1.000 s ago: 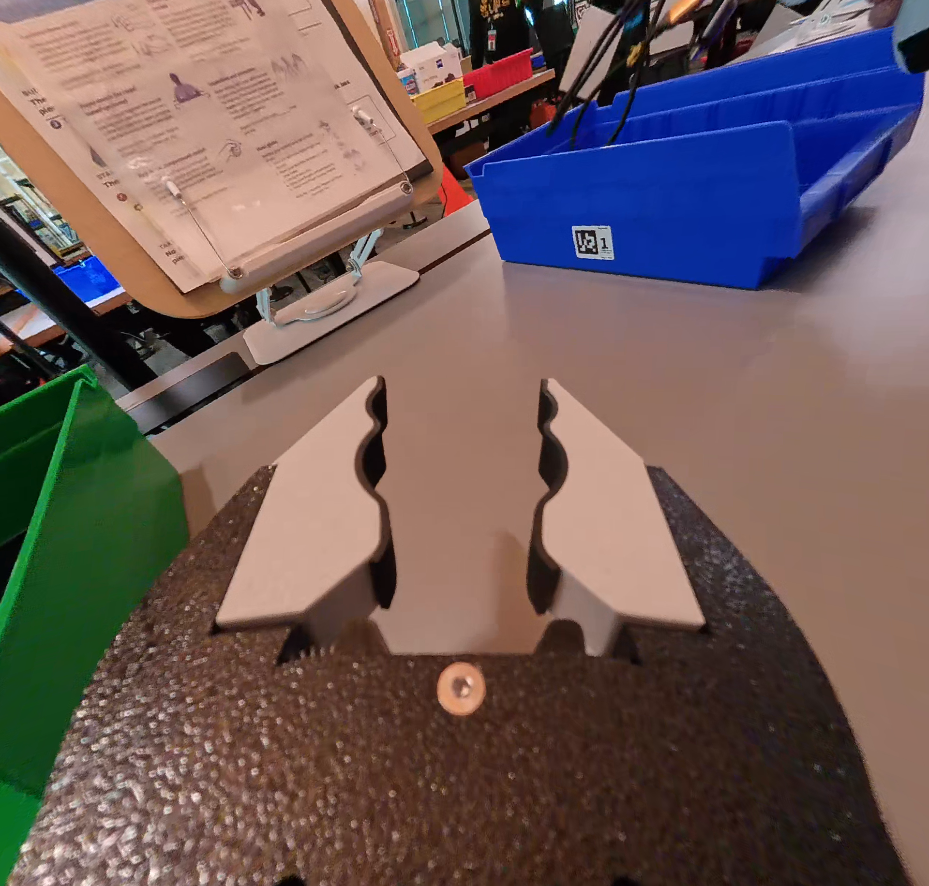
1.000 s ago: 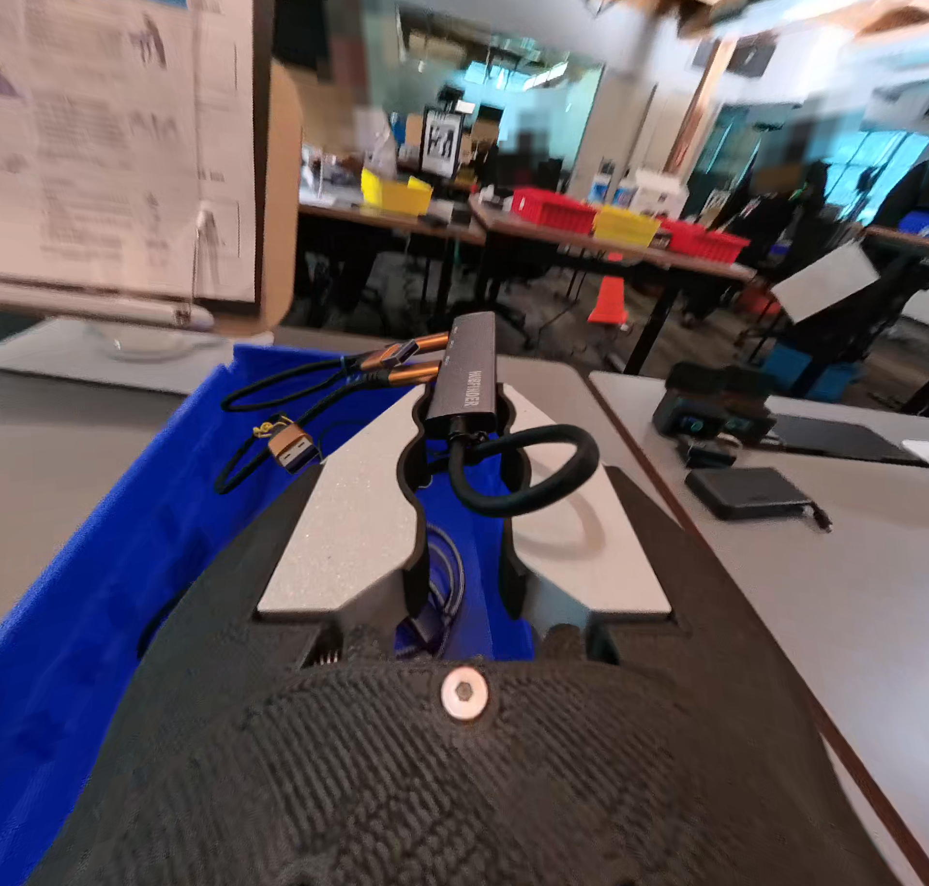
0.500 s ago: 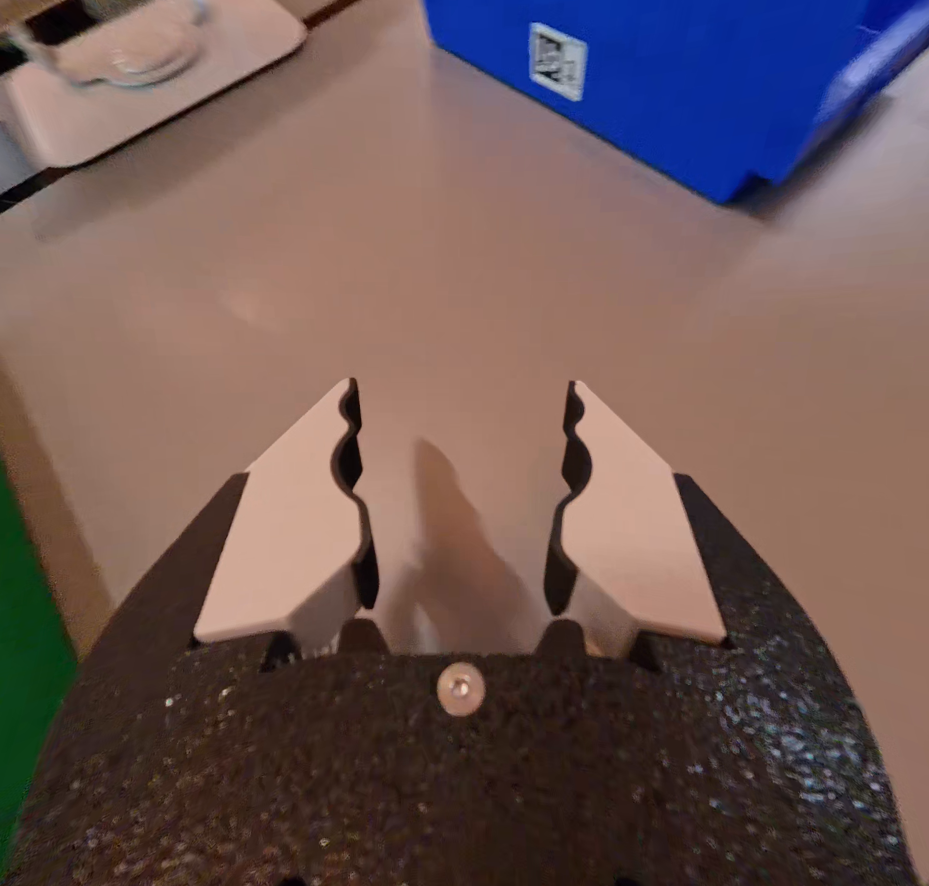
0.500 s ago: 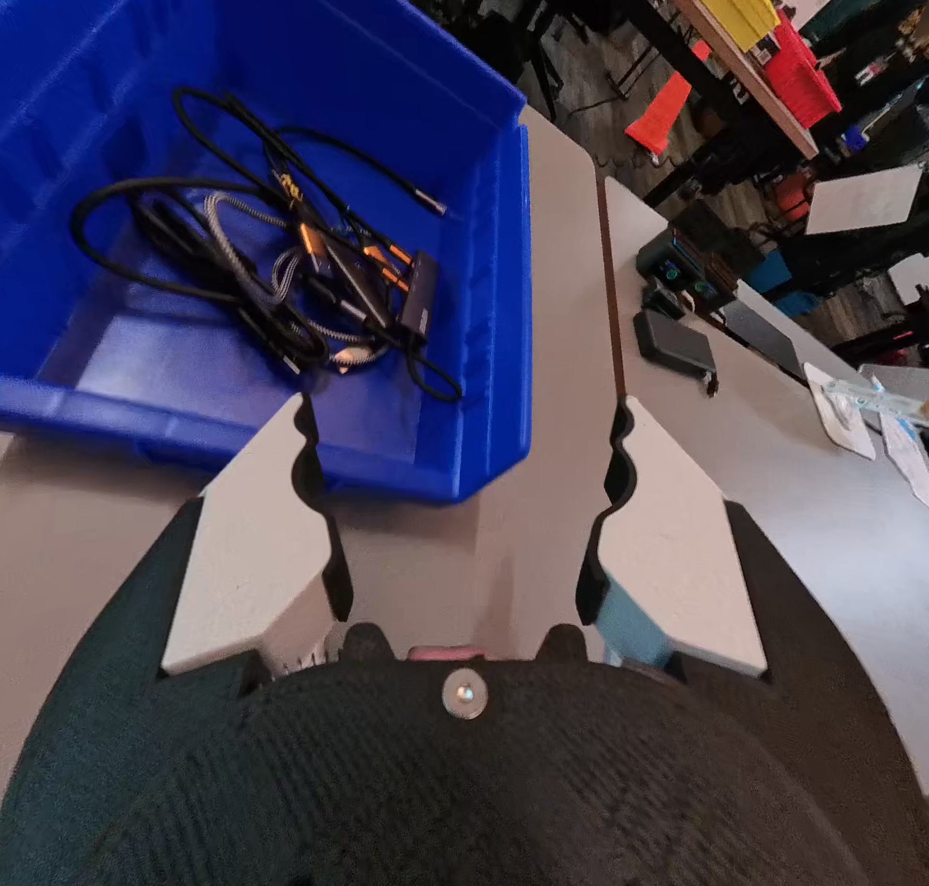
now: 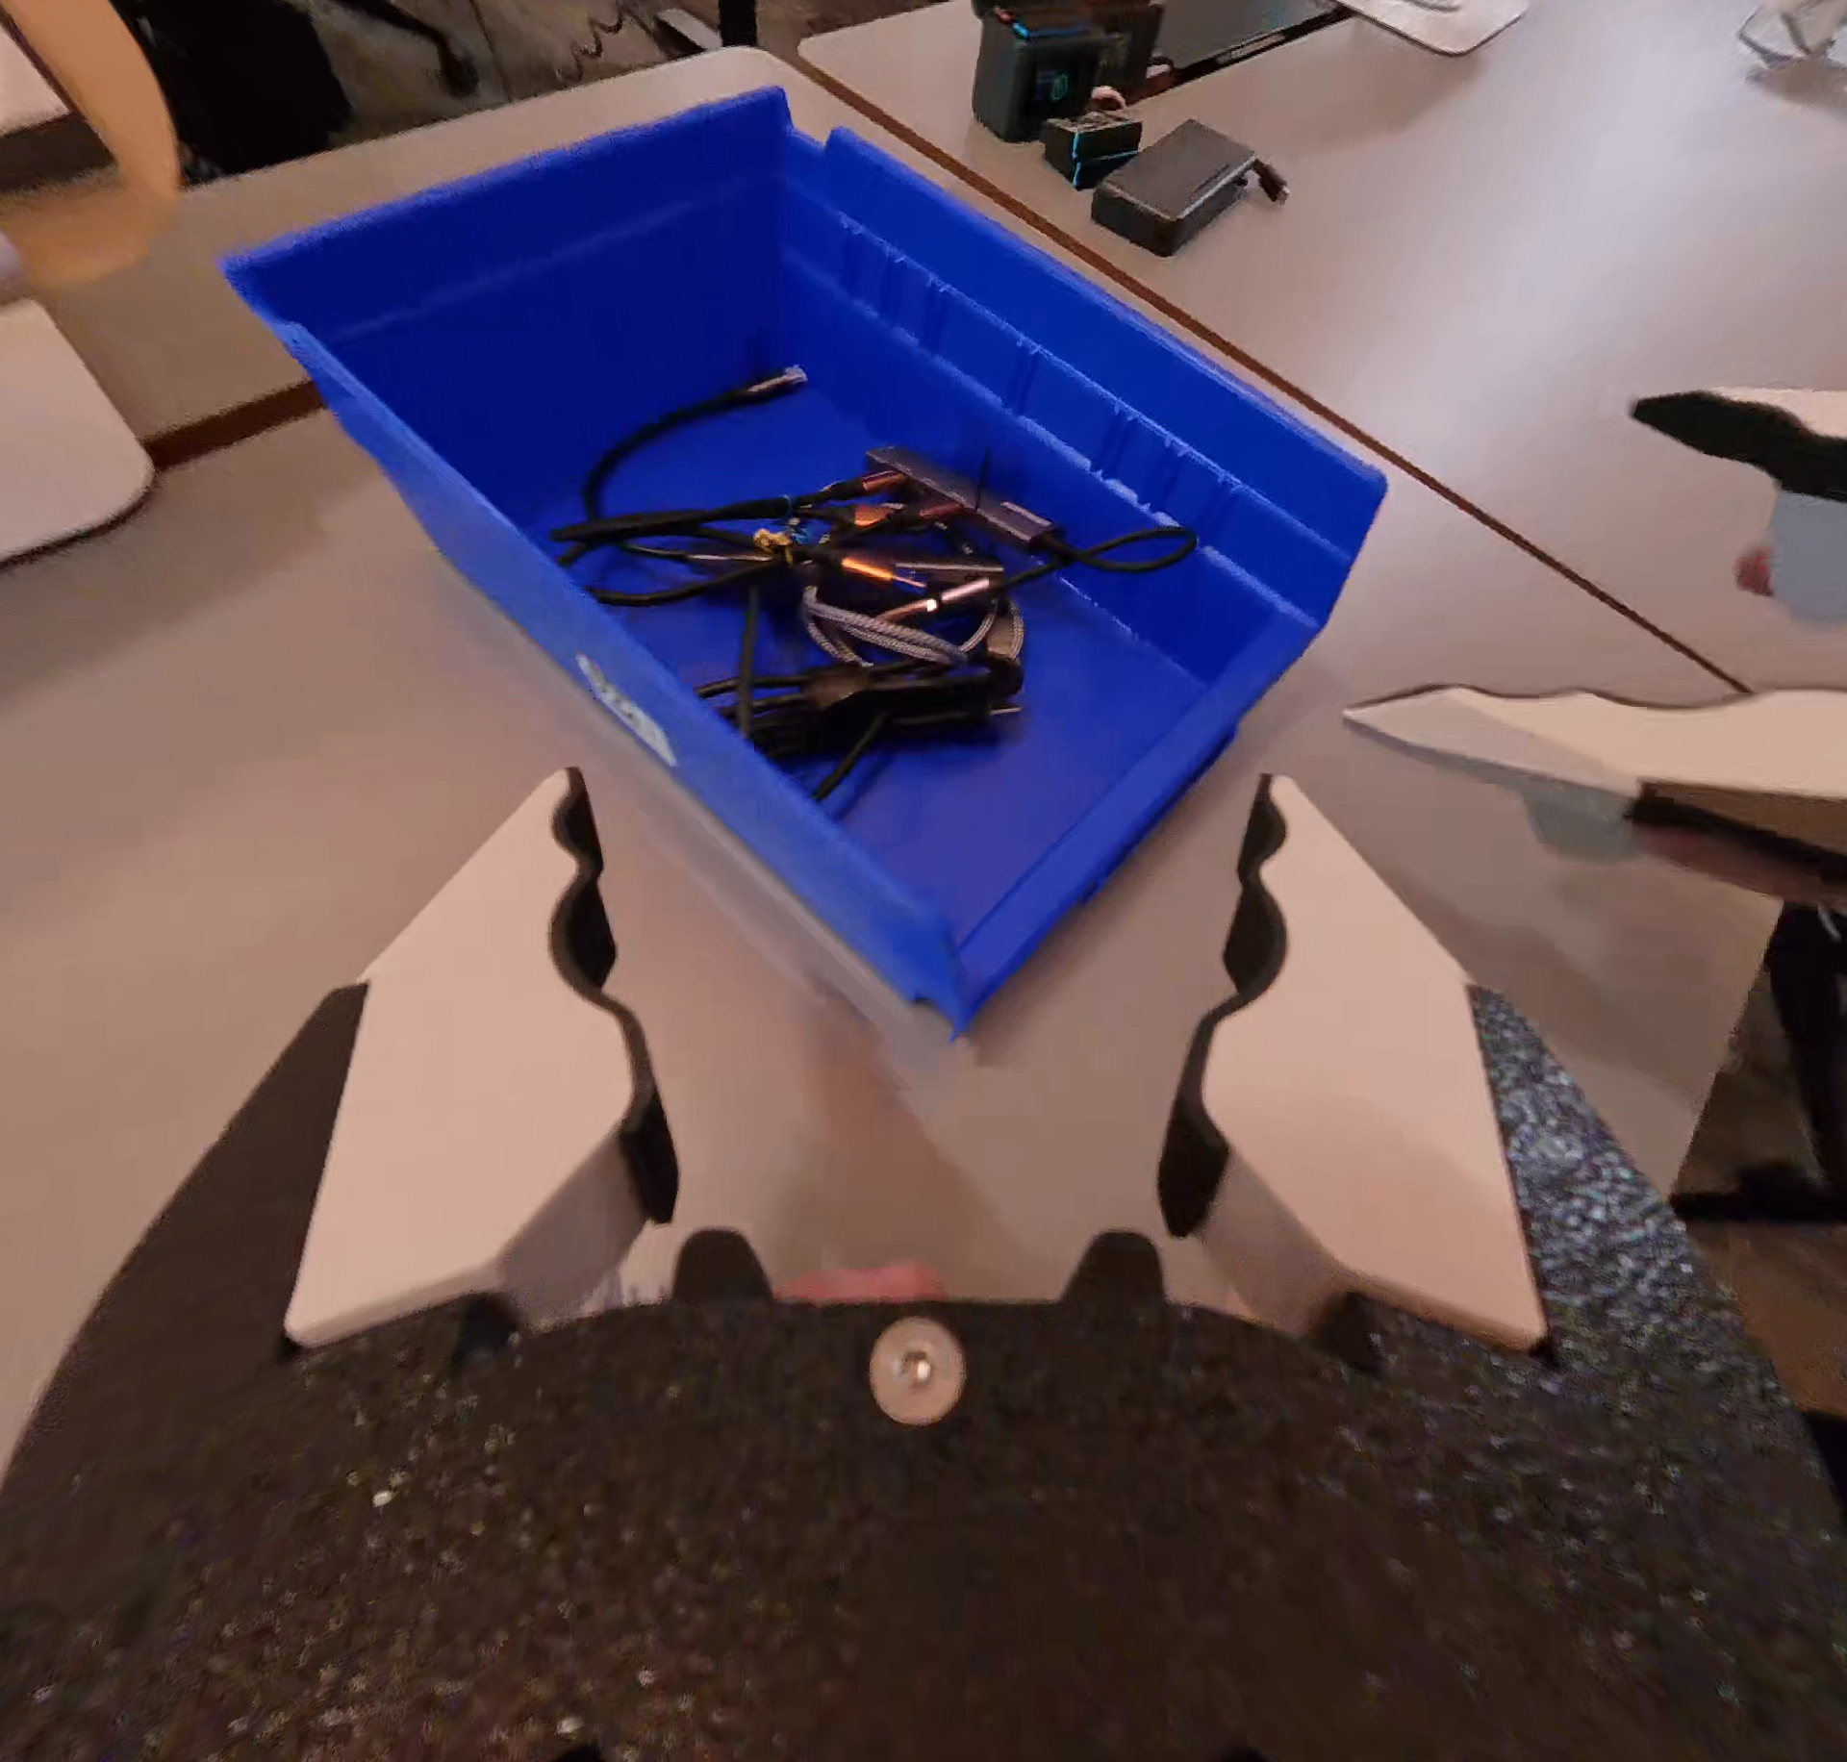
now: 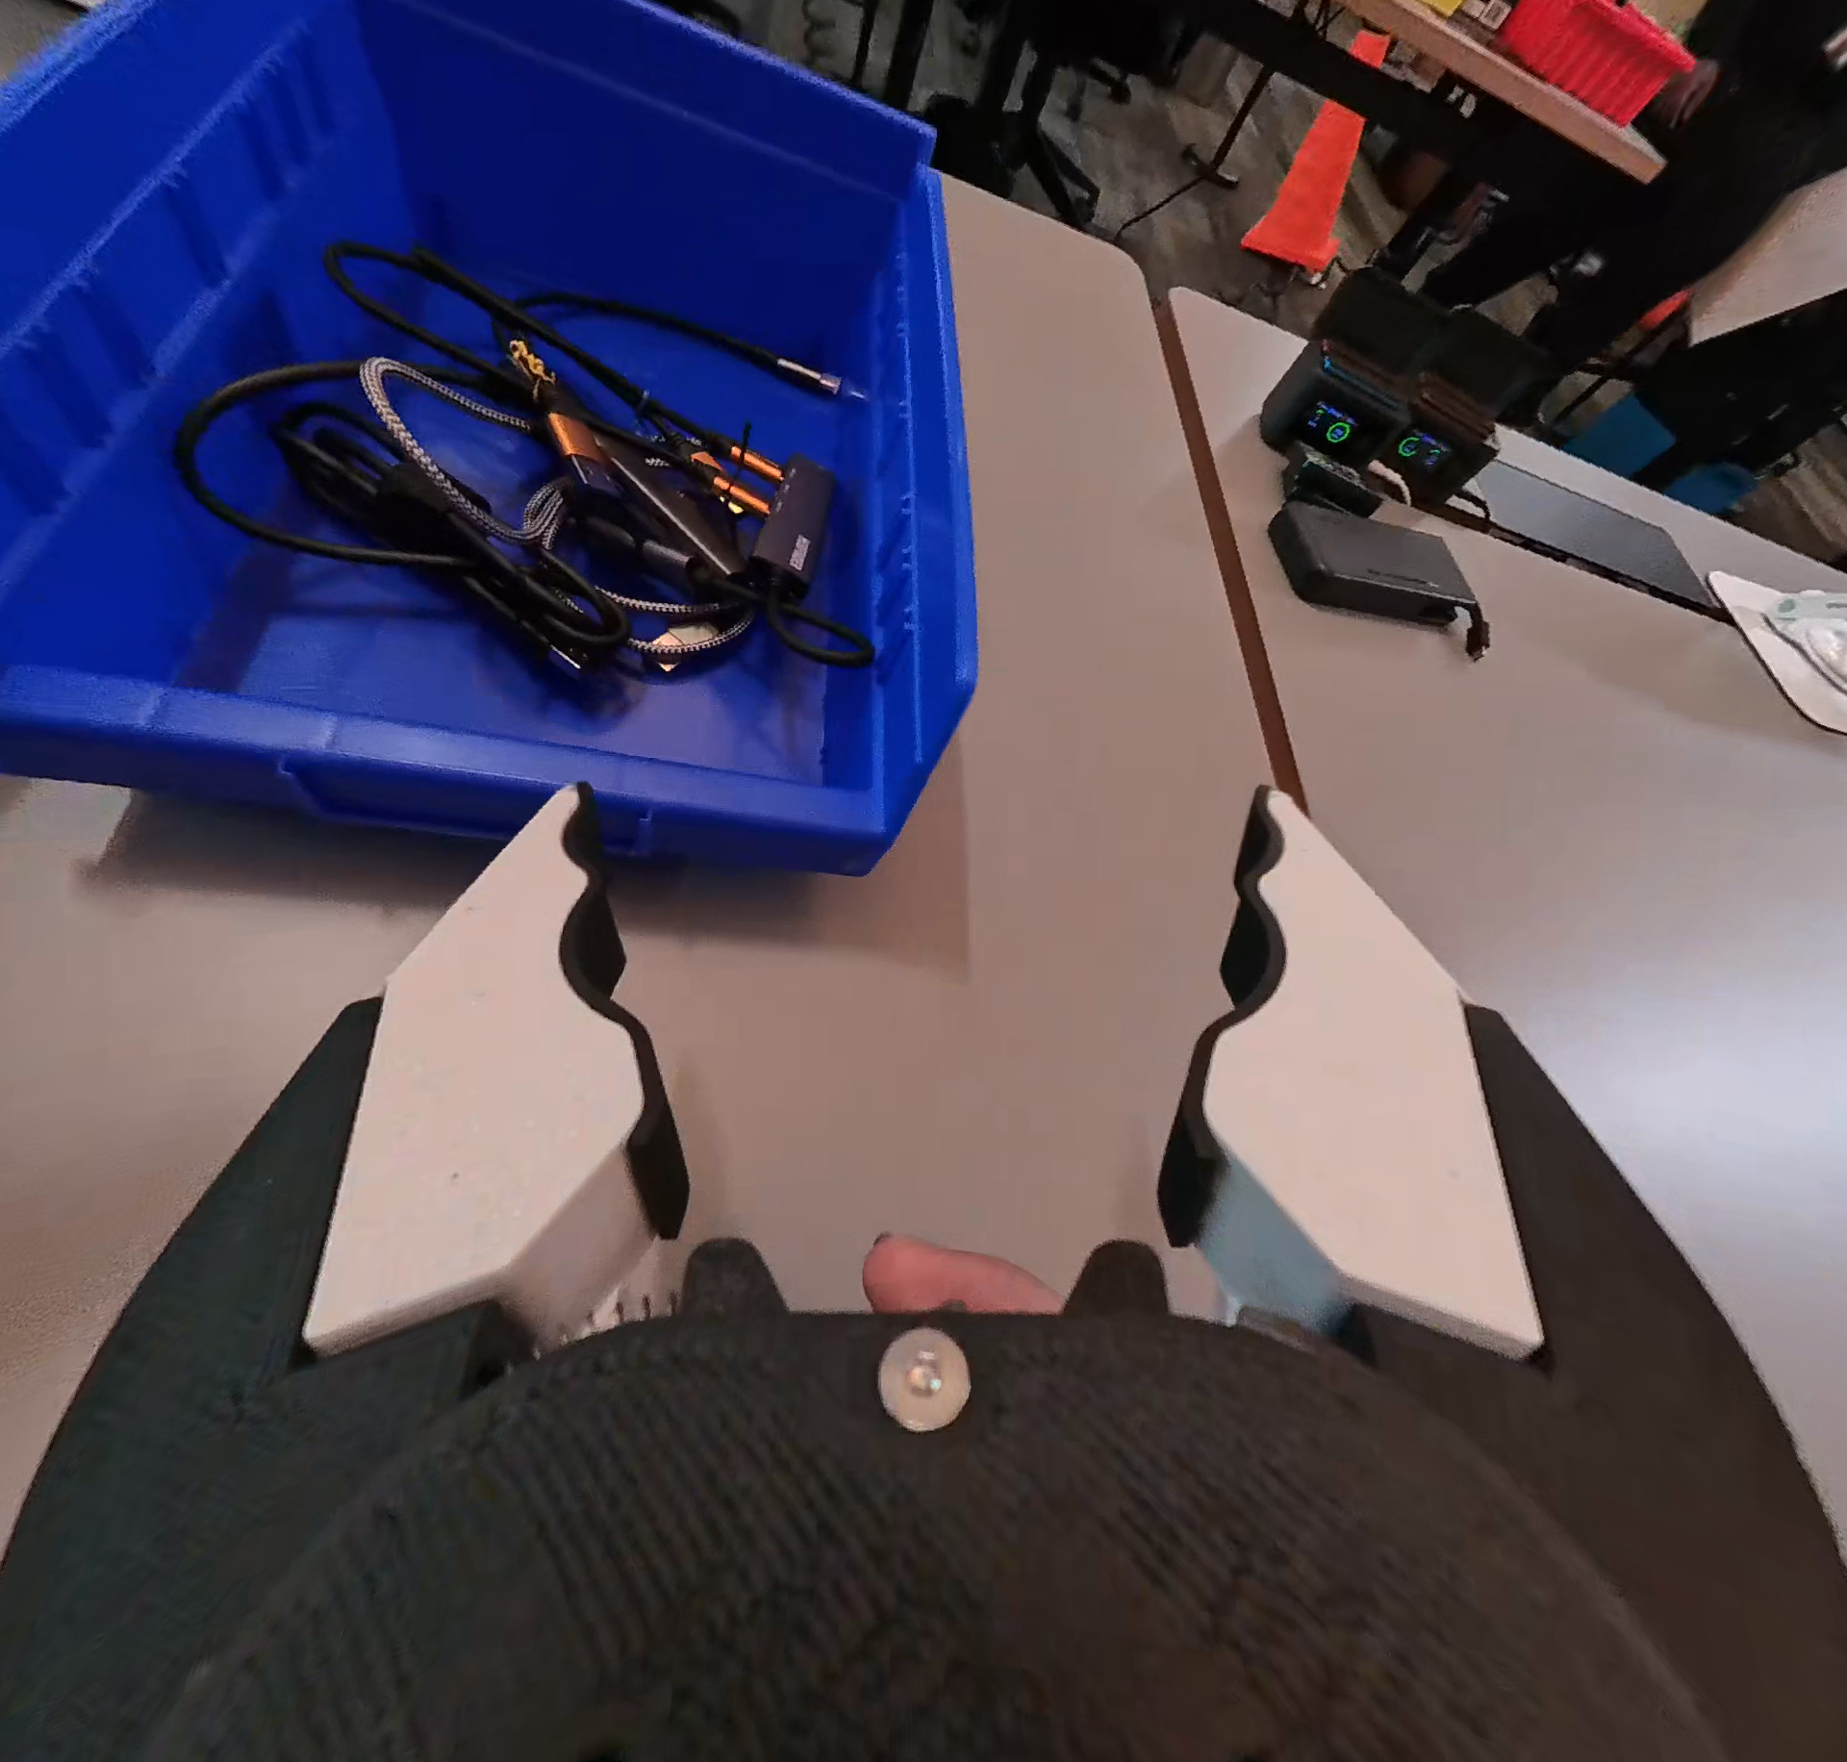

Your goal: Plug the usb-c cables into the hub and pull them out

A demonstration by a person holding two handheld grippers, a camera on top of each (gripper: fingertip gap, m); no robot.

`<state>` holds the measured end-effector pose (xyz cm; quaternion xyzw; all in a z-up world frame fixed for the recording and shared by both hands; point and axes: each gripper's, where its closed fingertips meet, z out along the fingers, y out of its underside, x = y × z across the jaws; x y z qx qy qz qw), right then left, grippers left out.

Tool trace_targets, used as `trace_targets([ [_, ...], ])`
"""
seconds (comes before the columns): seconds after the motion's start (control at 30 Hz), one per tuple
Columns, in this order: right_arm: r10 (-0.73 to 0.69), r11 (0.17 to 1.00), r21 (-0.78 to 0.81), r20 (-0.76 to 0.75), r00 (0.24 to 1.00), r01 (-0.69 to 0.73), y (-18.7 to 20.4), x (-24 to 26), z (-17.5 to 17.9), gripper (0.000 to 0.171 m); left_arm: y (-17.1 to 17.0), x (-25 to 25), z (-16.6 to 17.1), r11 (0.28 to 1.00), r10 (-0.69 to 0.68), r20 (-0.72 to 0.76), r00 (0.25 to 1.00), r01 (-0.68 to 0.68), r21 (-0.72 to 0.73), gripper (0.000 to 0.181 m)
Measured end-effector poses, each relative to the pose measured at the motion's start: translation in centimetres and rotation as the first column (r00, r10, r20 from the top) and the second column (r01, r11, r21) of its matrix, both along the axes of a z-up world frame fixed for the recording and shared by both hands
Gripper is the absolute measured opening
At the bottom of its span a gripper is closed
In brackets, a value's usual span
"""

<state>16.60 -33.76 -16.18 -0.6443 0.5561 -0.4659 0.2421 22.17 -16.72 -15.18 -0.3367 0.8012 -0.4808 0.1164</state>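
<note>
A dark grey hub (image 6: 795, 525) lies in the blue bin (image 6: 929, 475) among a tangle of black and braided cables (image 6: 480, 515), with orange-tipped plugs (image 6: 745, 475) at its side. In the left wrist view the hub (image 5: 959, 495) and cables (image 5: 860, 635) lie in the same bin (image 5: 1289, 475). My left gripper (image 5: 915, 795) is open and empty, above the table in front of the bin. My right gripper (image 6: 920, 805) is open and empty, in front of the bin's near right corner; it also shows at the right edge of the left wrist view (image 5: 1649, 575).
A second table to the right holds small black devices with lit screens (image 6: 1369, 415), a black power bank (image 6: 1369, 565) and a flat dark tablet (image 6: 1589, 535). A seam (image 6: 1229, 555) runs between the tables. Farther tables hold red and yellow bins (image 6: 1579, 45).
The right gripper let go of the hub, which now lies in the bin, and opened and drew back. The left gripper opened wider and swung from the bare table to look into the bin.
</note>
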Motion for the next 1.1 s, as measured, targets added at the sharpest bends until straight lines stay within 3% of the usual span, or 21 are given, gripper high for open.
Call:
trace_targets([
  [0.13, 0.026, 0.999, 0.026, 0.055, 0.998, -0.027, 0.7, -0.2, 1.3, 0.122, -1.6, 3.0, -3.5, 0.987, 0.141, 0.069, 0.988, -0.145, 0.071, 0.109],
  [0.23, 0.051, 0.998, 0.033, 0.082, 0.995, -0.054, 1.3, -0.3, 1.9, 0.12, -0.9, 4.5, -5.5, 0.968, 0.167, 0.153, 0.974, -0.191, 0.162, 0.06],
  [0.27, 0.06, 0.997, 0.038, 0.091, 0.994, -0.063, 1.5, -0.3, 2.1, 0.12, -0.6, 4.8, -5.5, 0.969, 0.173, 0.18, 0.968, -0.201, 0.147, 0.056],
  [0.43, 0.113, 0.99, 0.067, 0.14, 0.984, -0.123, 3.3, -0.1, 3.3, 0.12, 5.7, 6.2, -4.6, 0.953, 0.273, 0.226, 0.935, -0.296, 0.07, 0.003],
  [0.6, 0.226, 0.968, 0.068, 0.203, 0.953, -0.244, 8.0, -0.1, 5.5, 0.118, 13.4, 2.9, -4.7, 0.973, 0.186, 0.266, 0.946, -0.215, 0.085, 0.002],
  [0.7, 0.364, 0.913, 0.096, 0.248, 0.898, -0.397, 14.5, -0.1, 7.3, 0.115, 18.5, 0.0, -4.6, 0.971, 0.194, 0.269, 0.943, -0.224, 0.085, 0.002],
  [0.83, 0.562, 0.773, 0.178, 0.251, 0.788, -0.609, 26.1, 1.4, 9.0, 0.111, 24.1, -2.9, -4.5, 0.966, 0.229, 0.278, 0.933, -0.254, 0.055, 0.002],
  [1.0, 0.626, 0.673, 0.374, 0.172, 0.761, -0.638, 38.6, 9.4, 10.5, 0.118, 27.0, -4.1, -3.9, 0.954, 0.293, 0.315, 0.903, -0.297, -0.036, 0.0],
  [1.1, 0.73, 0.573, 0.52, 0.028, 0.683, -0.634, 47.5, 12.1, 8.3, 0.115, 27.4, -4.4, -3.8, 0.954, 0.292, 0.335, 0.896, -0.3, -0.031, 0.001],
])
